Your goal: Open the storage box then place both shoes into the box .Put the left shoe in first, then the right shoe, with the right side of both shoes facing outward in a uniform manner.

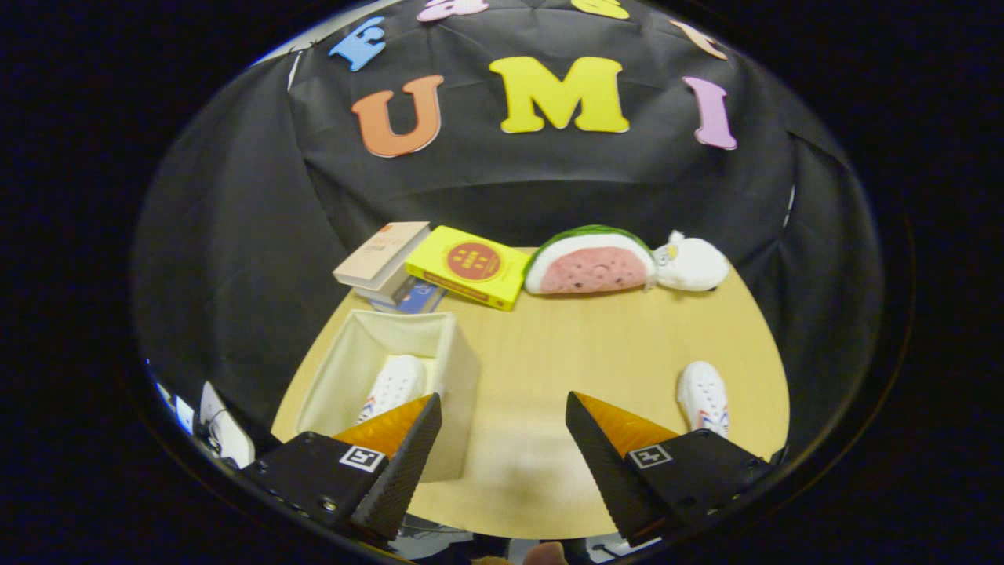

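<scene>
- Tool [502,439] stands wide open, holding nothing, above the counter [565,345].
- One white shoe [394,384] lies inside the open storage box [463,377], beyond the left finger.
- Second white shoe [703,395] rests on the counter, beyond the right finger.

Tongs [502,412] spread empty above table [565,337]; one shoe [392,384] in box [459,369], other shoe [703,396] outside.

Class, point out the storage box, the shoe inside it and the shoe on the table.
storage box [459,369]: gripper view, outer wall.
shoe in the box [394,384]: gripper view, upper.
shoe on the table [703,396]: gripper view, upper.
</scene>
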Demonstrator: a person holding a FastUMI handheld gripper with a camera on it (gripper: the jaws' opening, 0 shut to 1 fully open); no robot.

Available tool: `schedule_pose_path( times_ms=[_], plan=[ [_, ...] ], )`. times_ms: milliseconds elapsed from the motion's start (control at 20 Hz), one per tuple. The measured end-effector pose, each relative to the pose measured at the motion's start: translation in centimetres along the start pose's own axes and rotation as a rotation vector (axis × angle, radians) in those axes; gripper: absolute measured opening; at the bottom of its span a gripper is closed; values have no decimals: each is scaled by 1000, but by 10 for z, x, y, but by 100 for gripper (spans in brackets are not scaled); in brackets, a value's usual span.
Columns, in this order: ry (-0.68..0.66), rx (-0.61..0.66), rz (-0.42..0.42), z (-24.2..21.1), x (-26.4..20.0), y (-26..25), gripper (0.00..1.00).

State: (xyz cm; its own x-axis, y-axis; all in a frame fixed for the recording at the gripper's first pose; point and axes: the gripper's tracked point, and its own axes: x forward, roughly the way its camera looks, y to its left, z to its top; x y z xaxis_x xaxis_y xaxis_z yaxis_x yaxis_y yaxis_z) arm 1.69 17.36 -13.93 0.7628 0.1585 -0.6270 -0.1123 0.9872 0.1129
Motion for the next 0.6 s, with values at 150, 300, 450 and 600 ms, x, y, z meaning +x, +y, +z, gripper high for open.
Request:
schedule_pose_path(
  times_ms=[150,300,450,600],
  plan=[
    [11,37,-77,-17,-13,-87,96],
    [95,45,-139,-59,-9,-174,96],
    [189,64,-209,-102,6,-250,96],
    [260,61,-235,-129,27,-300,96]
  ],
)
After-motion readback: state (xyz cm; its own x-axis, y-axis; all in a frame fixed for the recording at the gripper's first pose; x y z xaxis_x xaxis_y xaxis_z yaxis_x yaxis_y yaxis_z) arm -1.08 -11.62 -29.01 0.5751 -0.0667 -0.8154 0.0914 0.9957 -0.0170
